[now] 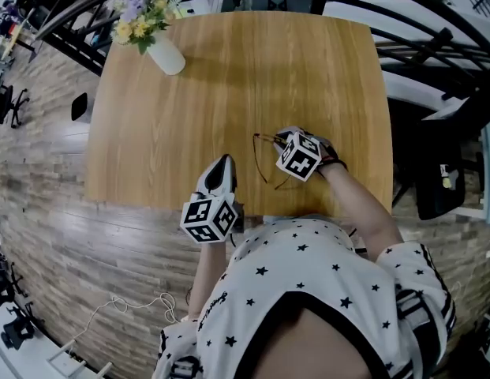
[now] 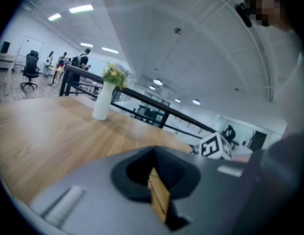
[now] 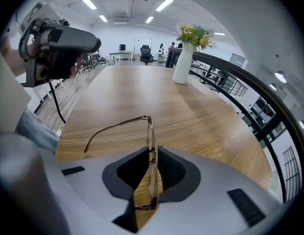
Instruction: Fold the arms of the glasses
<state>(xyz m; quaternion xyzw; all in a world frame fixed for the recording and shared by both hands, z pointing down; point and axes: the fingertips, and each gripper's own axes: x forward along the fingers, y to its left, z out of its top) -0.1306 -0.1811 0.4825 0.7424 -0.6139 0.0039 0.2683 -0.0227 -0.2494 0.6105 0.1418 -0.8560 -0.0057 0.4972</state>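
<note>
Glasses [image 3: 150, 129] sit at the near right part of the table [image 1: 229, 77], right in front of the person and well apart from the vase [image 1: 167, 54] at the far left corner. Right gripper [image 3: 151, 151] is clamped on the front of the frame, which runs edge-on between the jaws, pads pressing on rim and lens. One arm [image 3: 115, 127] sticks out open to the left from the hinge [image 3: 148, 118]. The head view shows thin lines that look like both arms unfolded, but they are too fine to be sure. Can't tell if the arm tip touches the wood or hangs just above it. Left gripper [image 2: 154, 153] is closed with nothing in it, only table showing through the slit, held up beside the right one near the table edge. Handling guess: very light, thin wire-like frame, so it bends easily and the lenses can smudge or pop under hard squeeze, so keep the clamp gentle. Smooth rim probably slips or twists in the pads when the arm gets pushed. Arms are springy along their length but swing freely at the hinge, so best to push with the closed left jaws on the arm close to the hinge, or nudge mid-arm inward, not at the curved tip where it just flexes. Front frame is a reasonable hold for steadying.
</note>
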